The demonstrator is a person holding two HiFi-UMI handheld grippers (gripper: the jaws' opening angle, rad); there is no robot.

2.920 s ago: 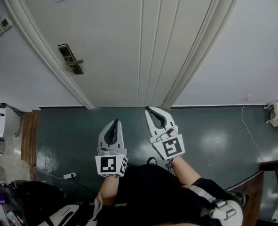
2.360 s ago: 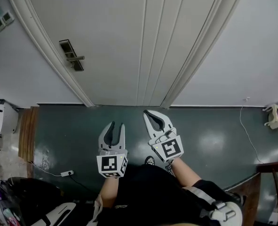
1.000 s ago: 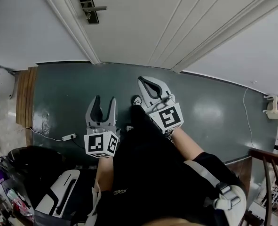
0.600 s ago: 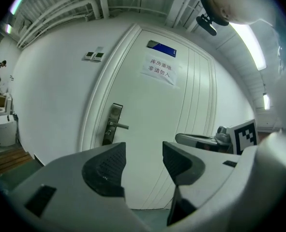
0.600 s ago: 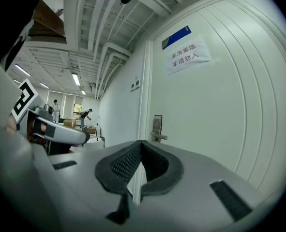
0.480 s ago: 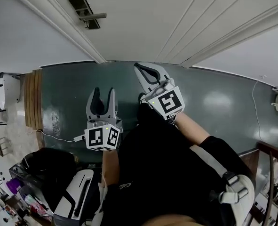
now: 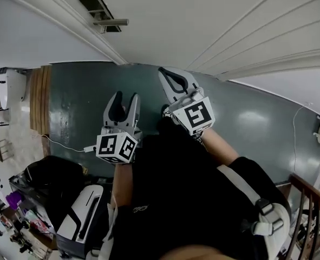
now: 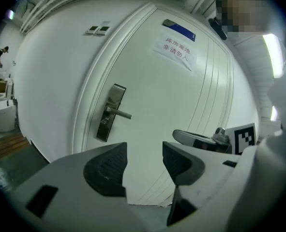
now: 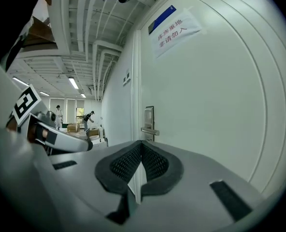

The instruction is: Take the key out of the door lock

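A metal lock plate with a lever handle sits on the white door, at the top left of the head view. The left gripper view shows the same lock plate and handle ahead and to the left. No key can be made out from this distance. My left gripper is open and empty, well short of the door. My right gripper is shut on nothing, beside the left gripper and nearer the door. In the right gripper view, the lock plate shows just above the closed jaws.
A paper sign hangs high on the door, and wall switches sit left of the frame. On the dark green floor lie a cable with a plug and a black bag. A wooden railing stands at the right.
The left gripper has gone from shut to open. The person has stepped closer to the door, and both grippers now sit nearer its foot. The lock plate has moved towards the view's top.
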